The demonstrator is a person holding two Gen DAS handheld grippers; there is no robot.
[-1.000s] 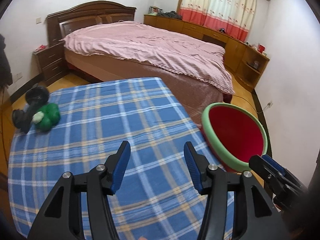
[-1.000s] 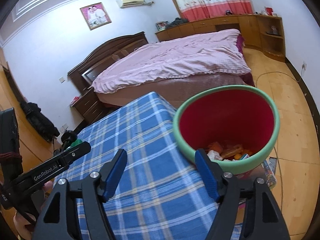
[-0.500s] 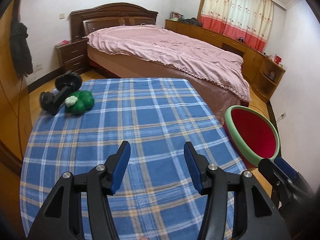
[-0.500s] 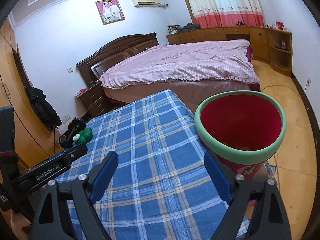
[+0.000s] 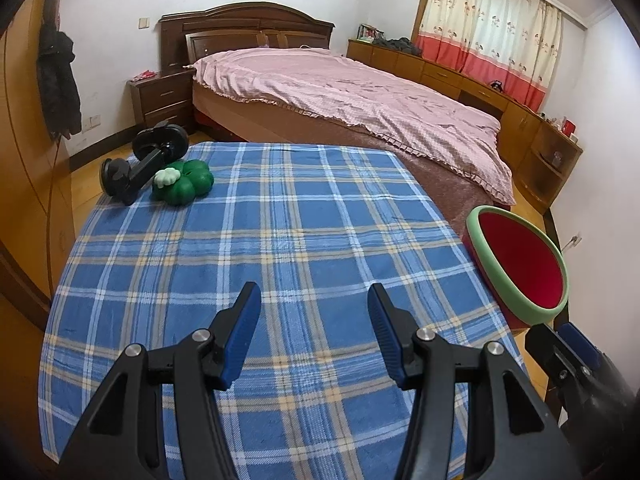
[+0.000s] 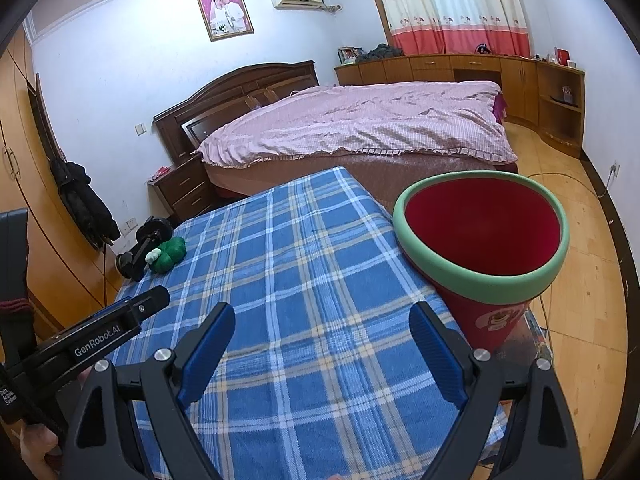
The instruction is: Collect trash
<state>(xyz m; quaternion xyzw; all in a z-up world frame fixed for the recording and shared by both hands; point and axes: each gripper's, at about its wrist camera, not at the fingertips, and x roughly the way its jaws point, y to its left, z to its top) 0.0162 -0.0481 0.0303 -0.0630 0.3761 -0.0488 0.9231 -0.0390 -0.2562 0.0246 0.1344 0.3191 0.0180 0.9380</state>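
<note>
Trash: none visible on plaid tablecloth (image 5: pixel 280 240), red bin (image 6: pixel 484 240) at right table edge, left gripper (image 5: pixel 314 332) and right gripper (image 6: pixel 322 344) both spread, empty; scan far-corner green toy (image 5: pixel 184 184) before reaching.

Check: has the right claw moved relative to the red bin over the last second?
Yes. The right claw has pulled back and dropped: the red bin now hides its contents, and more blue plaid table shows.
</note>
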